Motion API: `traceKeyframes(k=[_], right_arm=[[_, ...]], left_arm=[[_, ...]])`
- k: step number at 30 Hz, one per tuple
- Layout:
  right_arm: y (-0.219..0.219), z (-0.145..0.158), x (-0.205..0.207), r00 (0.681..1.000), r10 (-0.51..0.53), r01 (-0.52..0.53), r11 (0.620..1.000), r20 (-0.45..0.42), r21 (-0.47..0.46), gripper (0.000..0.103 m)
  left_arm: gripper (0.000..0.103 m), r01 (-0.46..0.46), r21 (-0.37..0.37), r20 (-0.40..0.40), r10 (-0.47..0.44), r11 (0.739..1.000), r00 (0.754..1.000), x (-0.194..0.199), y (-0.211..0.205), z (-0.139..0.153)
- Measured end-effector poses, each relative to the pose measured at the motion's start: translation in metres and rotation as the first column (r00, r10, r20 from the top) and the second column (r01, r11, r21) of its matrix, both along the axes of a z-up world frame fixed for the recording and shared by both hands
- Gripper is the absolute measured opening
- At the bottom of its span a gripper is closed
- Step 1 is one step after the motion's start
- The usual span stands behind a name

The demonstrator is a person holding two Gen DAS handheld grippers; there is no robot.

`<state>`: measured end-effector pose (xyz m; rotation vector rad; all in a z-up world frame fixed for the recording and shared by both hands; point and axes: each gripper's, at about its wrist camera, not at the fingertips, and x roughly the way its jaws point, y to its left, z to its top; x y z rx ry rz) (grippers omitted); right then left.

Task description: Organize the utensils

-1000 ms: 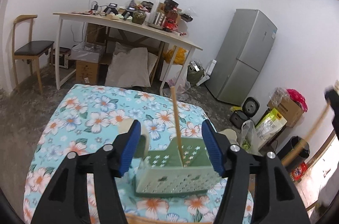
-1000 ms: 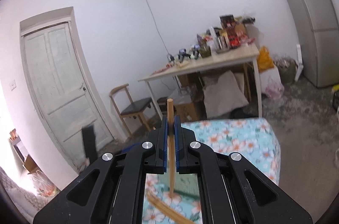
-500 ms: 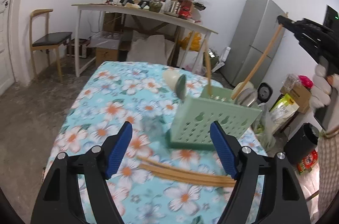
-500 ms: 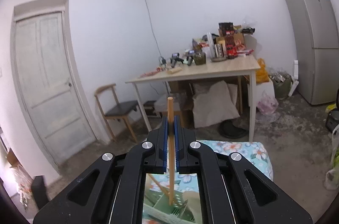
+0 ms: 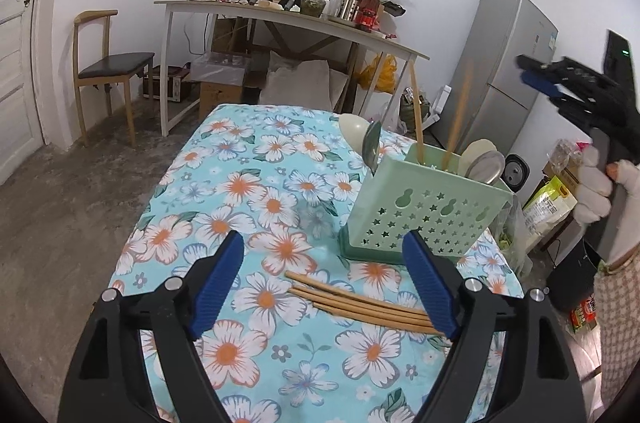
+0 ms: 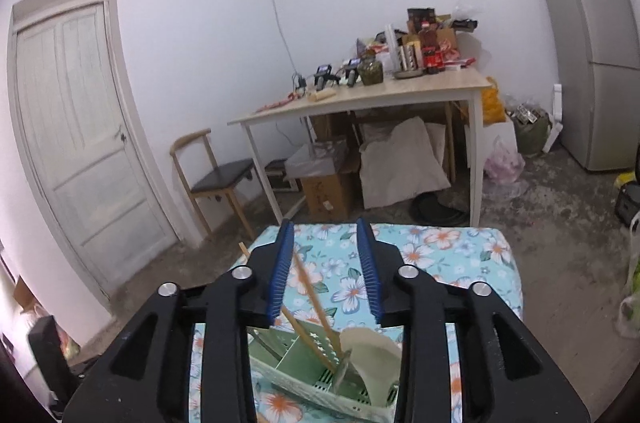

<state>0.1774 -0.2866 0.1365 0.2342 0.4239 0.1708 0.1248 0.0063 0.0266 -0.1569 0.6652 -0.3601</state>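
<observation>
The left hand-held gripper (image 5: 323, 283) hangs low over the desk (image 5: 224, 183) with its blue ribbed pads spread wide and nothing between them. Just ahead of it, four chopsticks (image 5: 360, 305) lie loose in a bundle on the floral cloth: thin, smooth, tan sticks, probably bamboo. These look like the work left to do.

Beyond them stands the caddy (image 5: 424, 219), a pale green plastic box with star and gourd cut-outs and a darker base. It already holds two upright chopsticks (image 5: 418, 115), leaning a little, plus spoons (image 5: 482, 161), one cream and one steel; another cream and steel pair sits at its left end. So the sorting seems well on, maybe over halfway.

Further right, the right hand-held gripper (image 6: 325, 273) is raised above the caddy (image 6: 296, 363), its pads parted and empty; a chopstick (image 6: 316, 307) stands below it, free of the pads. A white-gloved hand (image 5: 596, 187) carries it.
</observation>
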Motion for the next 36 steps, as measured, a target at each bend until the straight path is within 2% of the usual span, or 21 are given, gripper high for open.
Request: traceKeyframes(k=[4,6,7,9,12,19,24,30,36], right_arm=[[-0.003,0.006,-0.035,0.999,-0.022,0.021,0.999,0.036,0.034,0.055],[0.000,0.004,-0.059,0.998,-0.018,0.016,0.999,0.055,0.045,0.068],[0.002,0.002,-0.068,0.998,-0.012,0.010,0.999,0.062,0.045,0.071],[0.009,-0.005,-0.086,0.998,0.004,-0.006,1.000,0.067,0.019,0.086],[0.020,-0.019,-0.101,0.999,0.013,-0.013,1.000,0.048,-0.017,0.095],[0.039,-0.078,-0.112,0.995,-0.022,0.017,0.998,-0.092,-0.057,0.095],[0.050,-0.116,-0.114,0.979,-0.076,0.055,0.992,-0.187,-0.115,0.095],[0.030,-0.139,-0.114,0.953,-0.075,0.076,0.997,-0.294,-0.007,0.095],[0.016,-0.146,-0.118,0.947,-0.080,0.102,0.993,-0.310,0.057,0.095]], left_arm=[[0.085,0.012,0.000,0.011,-0.012,1.000,1.000,-0.001,-0.005,-0.001],[0.087,0.015,-0.004,0.012,-0.015,1.000,1.000,-0.001,-0.008,-0.002],[0.088,0.018,-0.004,0.011,-0.018,1.000,1.000,-0.001,-0.009,-0.002],[0.090,0.020,-0.001,0.007,-0.020,1.000,1.000,0.000,-0.013,-0.003],[0.092,0.018,0.006,0.012,-0.018,1.000,1.000,0.001,-0.018,-0.002],[0.093,0.010,0.021,-0.001,-0.009,1.000,1.000,0.000,-0.030,-0.009],[0.093,0.006,0.043,-0.029,-0.005,0.999,1.000,0.000,-0.033,-0.020],[0.093,-0.023,0.047,-0.089,0.028,0.999,0.996,0.005,-0.031,-0.033],[0.093,-0.043,0.042,-0.142,0.049,0.998,0.989,0.010,-0.030,-0.045]])
